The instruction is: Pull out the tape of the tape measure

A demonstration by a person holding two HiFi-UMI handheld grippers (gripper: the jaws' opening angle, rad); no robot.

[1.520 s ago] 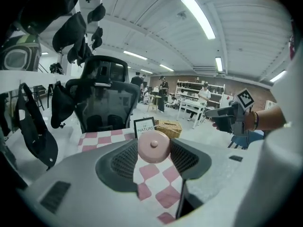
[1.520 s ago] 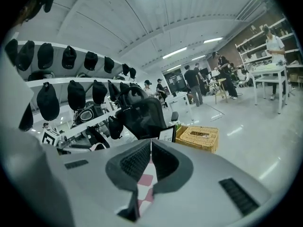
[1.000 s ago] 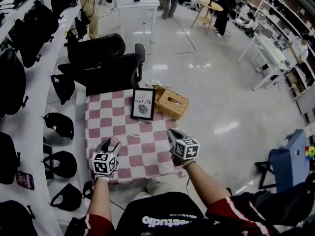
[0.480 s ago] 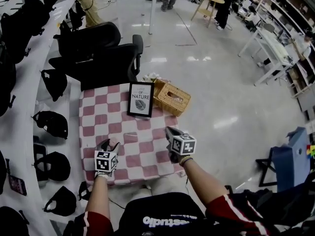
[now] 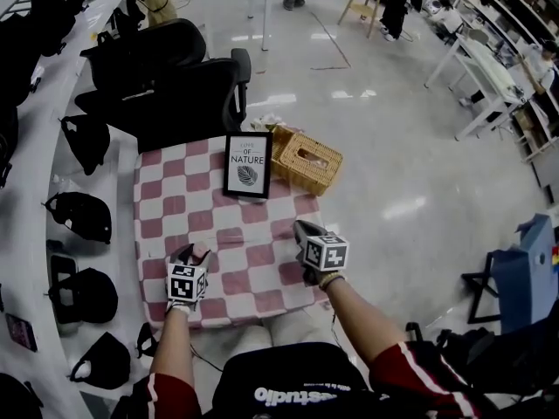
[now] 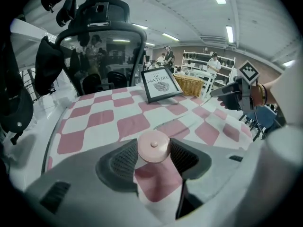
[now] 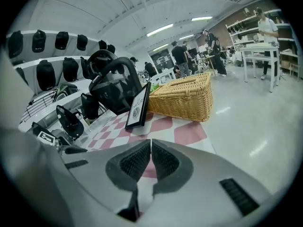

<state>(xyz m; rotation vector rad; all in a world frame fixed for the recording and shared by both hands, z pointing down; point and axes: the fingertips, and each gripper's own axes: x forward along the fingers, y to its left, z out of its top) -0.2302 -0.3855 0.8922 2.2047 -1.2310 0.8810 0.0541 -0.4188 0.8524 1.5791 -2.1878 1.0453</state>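
A round pink tape measure sits between the pads of my left gripper, which is shut on it just above the checked tablecloth. In the head view that gripper is at the table's near left. A thin pale tape runs low over the cloth from the measure toward the tips of my right gripper. My right gripper is at the near right, its jaws pressed together. In its own view the tape between the pads is too thin to make out.
A framed print leans at the table's far edge, with a wicker basket beside it on the right. Black office chairs stand behind the table. Shelves with black bags line the left. The table's right edge drops to open floor.
The head camera has shifted, so the table sits a little higher in view. Both grippers keep their grip and stay about the same distance apart.
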